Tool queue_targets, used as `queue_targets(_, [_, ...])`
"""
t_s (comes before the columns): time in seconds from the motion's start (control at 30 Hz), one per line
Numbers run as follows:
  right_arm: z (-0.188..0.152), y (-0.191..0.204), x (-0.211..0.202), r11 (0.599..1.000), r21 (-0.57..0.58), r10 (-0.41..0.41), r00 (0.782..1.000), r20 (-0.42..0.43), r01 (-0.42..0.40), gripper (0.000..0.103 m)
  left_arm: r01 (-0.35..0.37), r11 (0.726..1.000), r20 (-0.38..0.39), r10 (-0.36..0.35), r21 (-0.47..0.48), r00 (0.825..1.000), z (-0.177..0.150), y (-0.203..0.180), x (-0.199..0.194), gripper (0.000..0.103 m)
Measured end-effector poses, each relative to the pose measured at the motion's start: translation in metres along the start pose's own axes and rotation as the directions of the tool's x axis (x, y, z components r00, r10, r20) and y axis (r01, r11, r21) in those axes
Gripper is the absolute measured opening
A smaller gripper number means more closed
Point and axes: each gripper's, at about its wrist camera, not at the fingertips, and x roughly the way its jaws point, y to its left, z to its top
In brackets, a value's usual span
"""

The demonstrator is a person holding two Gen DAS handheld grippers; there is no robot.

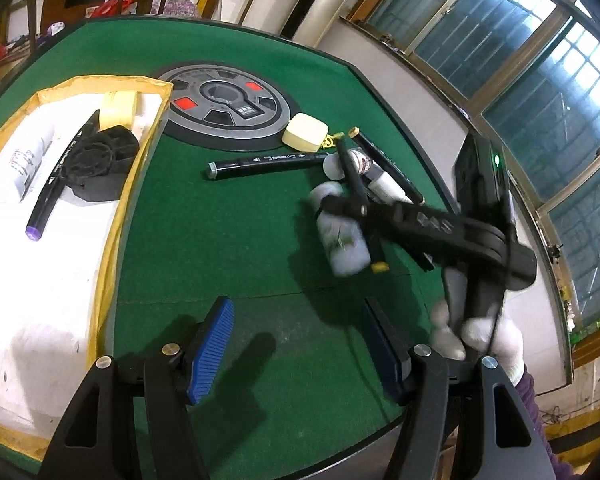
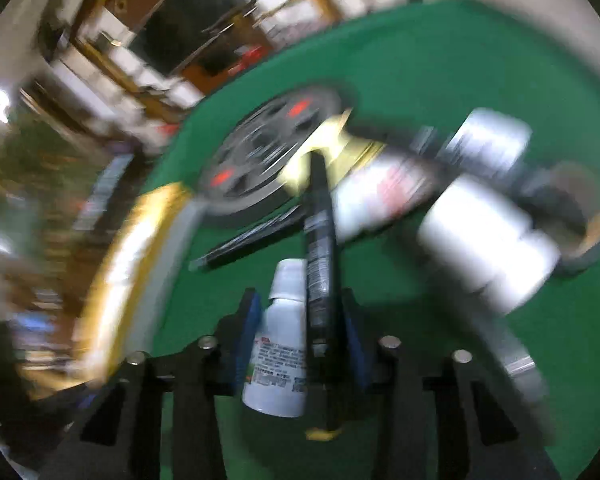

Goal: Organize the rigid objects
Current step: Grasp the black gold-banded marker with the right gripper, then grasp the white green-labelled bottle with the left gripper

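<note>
My left gripper [image 1: 300, 350] is open and empty, low over the green table [image 1: 240, 240]. My right gripper [image 2: 302, 328] is shut on a white bottle [image 2: 282, 340] and a black marker [image 2: 320, 264] together, lifted above the table; in the left wrist view it [image 1: 348, 216] holds them near a pile of markers and bottles. A black marker [image 1: 268, 163] lies on the table. A pale yellow case [image 1: 303, 132] lies beyond it. The right wrist view is blurred.
A yellow-edged white tray [image 1: 112, 216] at the left holds a purple-tipped marker [image 1: 56, 178], a black round part [image 1: 96, 162] and a tape roll [image 1: 119, 109]. A round grey disc [image 1: 224, 106] sits mid-table. Large white bottles [image 2: 484, 236] lie at the right.
</note>
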Motion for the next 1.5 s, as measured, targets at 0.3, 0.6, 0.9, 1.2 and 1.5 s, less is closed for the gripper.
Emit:
queue_targets(0.3, [-0.008,-0.006,-0.012,1.0,0.003,0.005,0.999,0.043,-0.005,0.034,-0.033,0.999,-0.074,0.036,0.04,0.997,0.008,-0.016,0.041,0.068])
queue_targets(0.6, [0.002,-0.027,-0.016,0.992,0.108,0.048,0.995,0.084,-0.057,0.041,-0.043,0.998,-0.103,0.049,0.054,0.994,0.012,-0.028,0.058,0.068])
queue_targets(0.9, [-0.007,0.03,-0.009,0.886,-0.218,-0.391,0.912,0.124,0.41,0.033,-0.057,0.998,-0.097,0.06,0.04,0.993,0.014,-0.027,0.057,0.068])
queue_targets(1.2, [-0.019,0.038,-0.003,0.908,-0.266,-0.308,0.946,0.098,0.323,0.026,-0.128,0.991,-0.065,0.131,0.046,0.989,0.023,-0.018,0.055,0.068])
queue_targets(1.5, [-0.031,0.008,-0.038,0.914,-0.132,-0.368,0.922,0.123,0.382,0.018,-0.087,0.993,-0.089,0.094,0.08,0.992,0.038,-0.041,0.084,0.069])
